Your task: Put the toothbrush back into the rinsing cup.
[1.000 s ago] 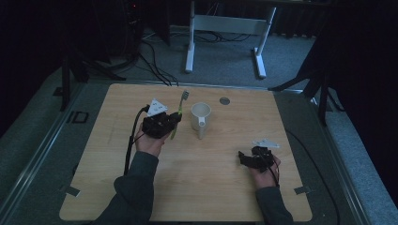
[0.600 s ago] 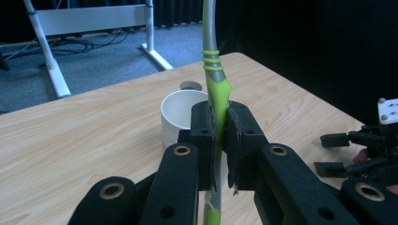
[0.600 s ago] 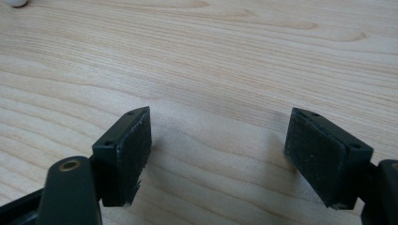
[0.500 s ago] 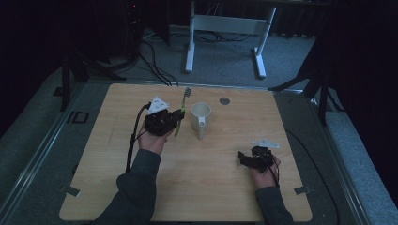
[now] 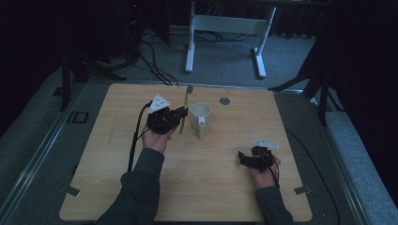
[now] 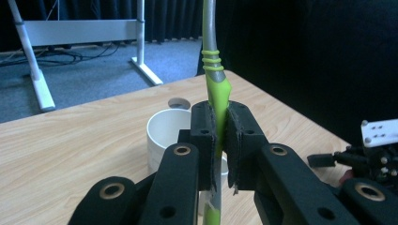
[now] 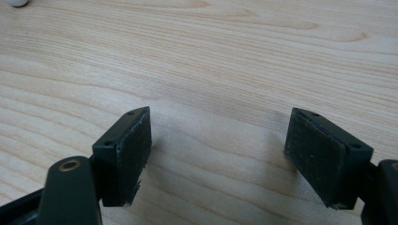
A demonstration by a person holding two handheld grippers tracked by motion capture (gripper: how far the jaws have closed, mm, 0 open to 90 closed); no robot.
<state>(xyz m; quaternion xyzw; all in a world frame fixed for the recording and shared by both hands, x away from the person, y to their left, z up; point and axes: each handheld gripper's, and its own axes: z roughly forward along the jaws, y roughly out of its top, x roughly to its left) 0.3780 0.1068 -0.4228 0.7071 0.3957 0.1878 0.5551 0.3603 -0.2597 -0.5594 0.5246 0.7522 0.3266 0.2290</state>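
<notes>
While the left gripper (image 6: 218,140) pinches a green toothbrush (image 6: 213,70) between its 2 jaws, the brush stands nearly upright in the left gripper view, its grey neck running off the top edge; from above, the toothbrush (image 5: 185,105) lies just left of a white cup (image 5: 200,115) near the table's (image 5: 117,187) far middle, bristles pointing away; the right gripper (image 7: 218,154) hovers low over bare wood at the near right — jaws spread wide, holding nothing; a small grey disc (image 5: 225,101) lies beyond the cup.
</notes>
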